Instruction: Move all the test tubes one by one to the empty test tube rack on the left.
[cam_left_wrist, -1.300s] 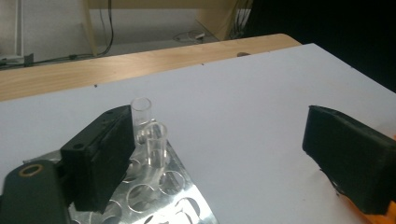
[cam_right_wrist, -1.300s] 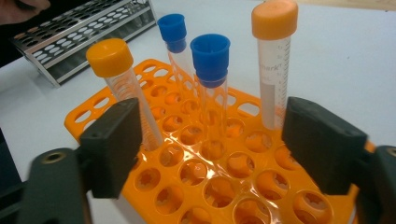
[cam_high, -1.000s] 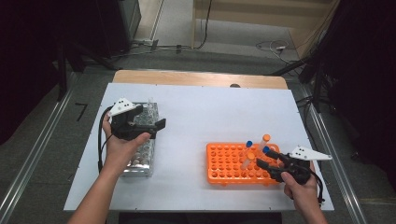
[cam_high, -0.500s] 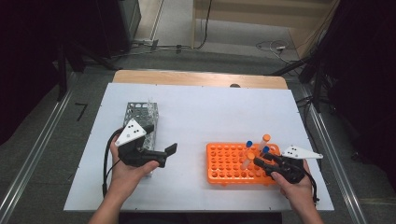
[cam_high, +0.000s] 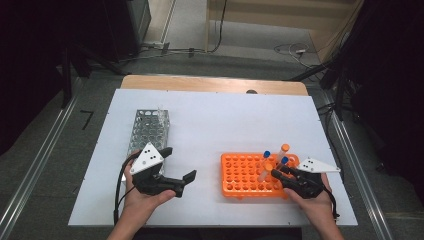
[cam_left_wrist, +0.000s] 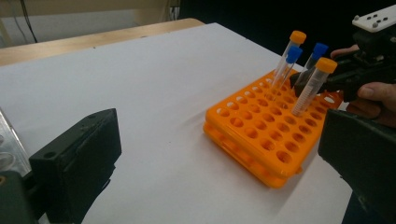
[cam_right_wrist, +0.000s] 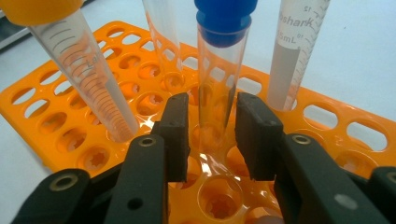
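An orange tube rack (cam_high: 242, 180) lies at the front right of the white table. Several capped tubes stand in its far right corner, among them a blue-capped tube (cam_right_wrist: 219, 70) and an orange-capped tube (cam_left_wrist: 312, 86). My right gripper (cam_right_wrist: 212, 135) sits low over the rack with its jaws on either side of the blue-capped tube, thin gaps showing on both sides. In the high view the right gripper (cam_high: 276, 173) reaches in from the rack's right edge. My left gripper (cam_high: 178, 164) is open and holds nothing, over bare table between the two racks, facing the orange rack (cam_left_wrist: 252, 135).
A metal wire rack (cam_high: 147, 125) stands at the left of the table, behind the left hand. The table (cam_high: 225, 120) ends in a wooden strip at the back. Cables lie on the floor beyond it.
My left gripper has come off the metal rack and moved toward the front and right, over bare table. The right gripper has stayed at the tubes.
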